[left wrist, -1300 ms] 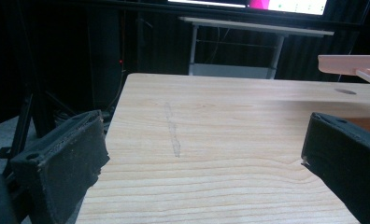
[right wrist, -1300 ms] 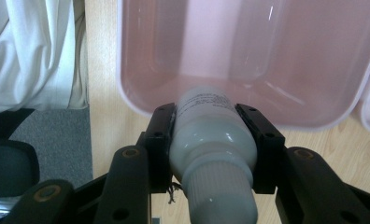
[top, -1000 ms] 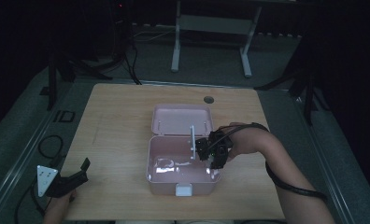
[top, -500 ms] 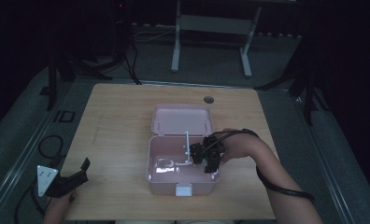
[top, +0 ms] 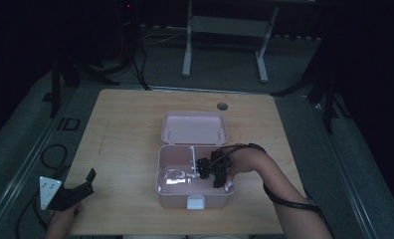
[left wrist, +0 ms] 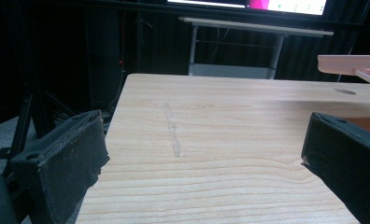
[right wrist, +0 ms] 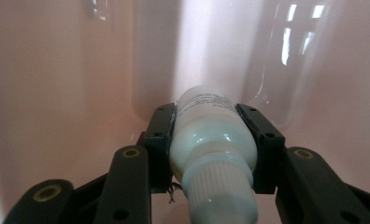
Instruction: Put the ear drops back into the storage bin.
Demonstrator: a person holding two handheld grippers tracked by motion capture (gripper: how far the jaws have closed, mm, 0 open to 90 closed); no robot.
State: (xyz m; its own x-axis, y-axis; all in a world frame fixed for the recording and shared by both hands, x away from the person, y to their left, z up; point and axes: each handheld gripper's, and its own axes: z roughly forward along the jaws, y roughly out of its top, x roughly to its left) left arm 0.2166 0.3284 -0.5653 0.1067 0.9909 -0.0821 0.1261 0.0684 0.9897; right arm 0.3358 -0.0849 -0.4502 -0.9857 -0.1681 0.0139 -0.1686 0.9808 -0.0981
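The right gripper clamps a white bottle inside the open pink box, close to its right wall. The left gripper rests open at the table's near-left edge, with bare wood ahead.

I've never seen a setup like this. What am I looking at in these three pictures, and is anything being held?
A person works at a light wooden table, holding a two-jawed tool in each hand. The high view looks down from above; the other two pictures come from cameras riding on each tool. An open pale pink plastic box with a hinged lid lies on the table. The right hand-held gripper is inside the box, its jaws clamped on a small white plastic bottle. The left hand-held gripper waits at the table's near left corner, jaws wide apart and empty.
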